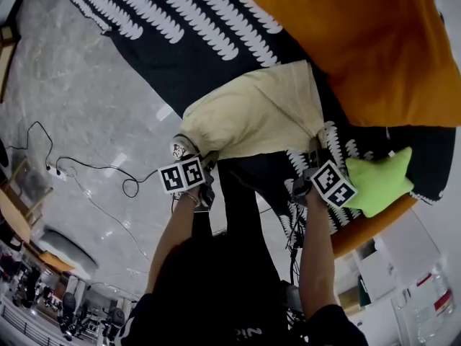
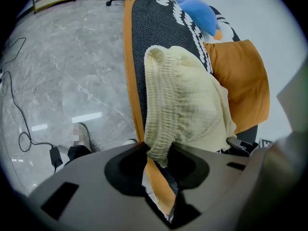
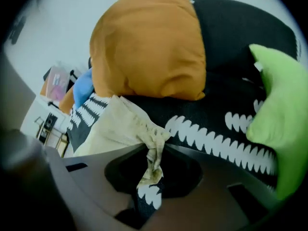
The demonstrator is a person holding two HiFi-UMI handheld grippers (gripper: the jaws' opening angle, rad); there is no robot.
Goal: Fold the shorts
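Note:
Cream shorts (image 1: 252, 110) lie flat on a black cover with white scallop print (image 1: 166, 27). My left gripper (image 1: 207, 163) is shut on the gathered elastic waistband (image 2: 161, 129) at the near left corner, and the band hangs bunched between its jaws (image 2: 159, 153). My right gripper (image 1: 315, 153) is shut on the shorts' near right corner; that cloth (image 3: 153, 150) is crumpled between its jaws (image 3: 153, 162), with a bit of the patterned cover showing under it. In the right gripper view the rest of the shorts (image 3: 110, 126) spreads away to the left.
A big orange cushion (image 1: 360, 42) lies just behind the shorts. A green star-shaped plush (image 1: 378, 182) sits right of my right gripper. A blue soft thing (image 2: 197, 11) lies at the far end. Cables (image 1: 94, 171) trail over the marble floor on the left.

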